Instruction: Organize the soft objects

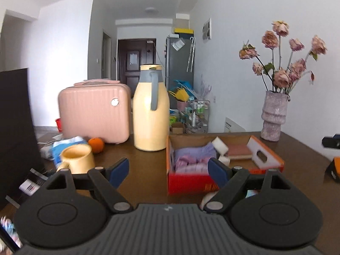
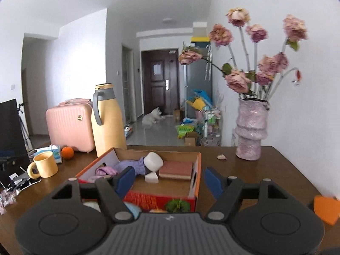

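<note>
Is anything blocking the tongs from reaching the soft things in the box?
Nothing visible. Both the left tongs and right tongs are open and empty, right at the red cardboard box, whose top is open. The purple cloth and white sponges lie uncovered inside.

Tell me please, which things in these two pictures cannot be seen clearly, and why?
- Pale round object, left wrist view: mostly hidden behind the left gripper; identity unclear.
- Green item before the red box, right wrist view: cut off by the right gripper body.
- Orange object, right wrist view: partly hidden, blurred.
- Purple cloth in the box, left wrist view: blurred; piece count unclear.
</note>
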The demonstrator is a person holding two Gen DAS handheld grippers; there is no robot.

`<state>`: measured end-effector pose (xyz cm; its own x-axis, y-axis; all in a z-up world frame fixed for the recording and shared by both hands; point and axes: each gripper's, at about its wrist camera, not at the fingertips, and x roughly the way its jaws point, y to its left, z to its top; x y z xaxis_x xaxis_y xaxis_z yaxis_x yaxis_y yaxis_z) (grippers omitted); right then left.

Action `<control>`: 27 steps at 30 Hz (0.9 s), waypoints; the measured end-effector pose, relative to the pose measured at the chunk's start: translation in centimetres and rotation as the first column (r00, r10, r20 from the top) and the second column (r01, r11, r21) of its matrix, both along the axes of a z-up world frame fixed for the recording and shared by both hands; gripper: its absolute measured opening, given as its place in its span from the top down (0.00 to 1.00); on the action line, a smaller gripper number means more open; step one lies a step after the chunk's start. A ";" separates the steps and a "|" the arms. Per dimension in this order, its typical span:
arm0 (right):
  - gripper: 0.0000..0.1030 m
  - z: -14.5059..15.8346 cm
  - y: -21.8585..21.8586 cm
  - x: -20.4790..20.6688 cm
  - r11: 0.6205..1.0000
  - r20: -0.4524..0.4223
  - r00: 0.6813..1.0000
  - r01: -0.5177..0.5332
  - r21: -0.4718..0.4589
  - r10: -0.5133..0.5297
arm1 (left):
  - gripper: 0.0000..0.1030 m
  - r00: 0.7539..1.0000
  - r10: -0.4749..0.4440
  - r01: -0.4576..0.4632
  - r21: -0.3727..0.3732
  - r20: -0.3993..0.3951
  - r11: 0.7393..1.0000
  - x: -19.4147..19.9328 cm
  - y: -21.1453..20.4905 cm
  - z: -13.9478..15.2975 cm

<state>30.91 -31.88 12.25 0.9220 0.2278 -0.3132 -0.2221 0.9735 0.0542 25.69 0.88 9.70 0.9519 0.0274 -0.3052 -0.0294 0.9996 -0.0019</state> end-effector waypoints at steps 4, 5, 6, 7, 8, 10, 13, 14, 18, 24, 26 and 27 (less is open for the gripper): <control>0.25 -2.9 -0.2 -5.8 1.000 0.043 0.999 -0.004 0.021 0.003 | 0.19 0.999 0.038 -0.039 0.049 0.020 0.998 -5.6 -0.7 -3.1; 0.25 -3.6 -0.2 -7.3 1.000 0.049 0.999 -0.006 0.019 0.005 | 0.19 0.999 0.036 -0.037 0.049 0.022 0.998 -7.2 -0.8 -3.6; 0.24 -4.3 -0.2 -8.7 1.000 0.051 0.999 -0.008 0.016 0.007 | 0.18 0.999 0.031 -0.032 0.046 0.026 0.998 -8.7 -0.8 -4.0; 0.23 -5.1 -0.1 -10.3 1.000 0.050 0.999 -0.011 0.010 0.011 | 0.16 0.999 0.025 -0.026 0.037 0.030 0.999 -10.3 -1.0 -4.4; 0.21 -5.6 -0.2 -11.7 1.000 0.051 0.999 -0.013 0.007 0.012 | 0.16 0.999 0.019 -0.020 0.040 0.032 0.999 -11.9 -1.1 -4.8; 0.18 -6.8 -0.2 -14.9 1.000 0.045 0.999 -0.011 0.009 0.010 | 0.16 0.999 0.018 -0.020 0.060 0.034 0.998 -14.8 -1.4 -5.6; 0.17 -8.7 -0.1 -19.4 0.999 0.035 0.999 -0.031 0.011 0.031 | 0.15 1.000 0.000 0.000 0.057 0.006 0.998 -18.7 -1.8 -6.4; 0.17 -9.3 0.0 -20.8 0.999 0.018 0.999 -0.047 0.008 0.047 | 0.15 1.000 -0.020 0.020 0.046 -0.011 0.999 -19.7 -1.7 -6.6; 0.15 -11.1 0.2 -25.5 0.996 -0.027 0.996 -0.089 0.016 0.090 | 0.14 0.996 -0.079 0.082 0.059 -0.046 0.995 -21.5 -2.4 -6.8; 0.15 -11.4 0.4 -25.9 0.998 -0.048 0.997 -0.067 0.016 0.068 | 0.14 0.995 -0.079 0.082 0.045 -0.062 0.996 -20.8 -2.7 -7.2; 0.15 -11.6 0.4 -25.6 0.998 -0.056 0.997 -0.053 0.021 0.054 | 0.14 0.994 -0.069 0.072 0.028 -0.080 0.997 -20.3 -2.4 -7.6; 0.15 -11.7 0.3 -25.2 0.998 -0.067 0.996 -0.051 0.028 0.053 | 0.14 0.994 -0.064 0.066 0.022 -0.086 0.998 -20.0 -2.2 -7.7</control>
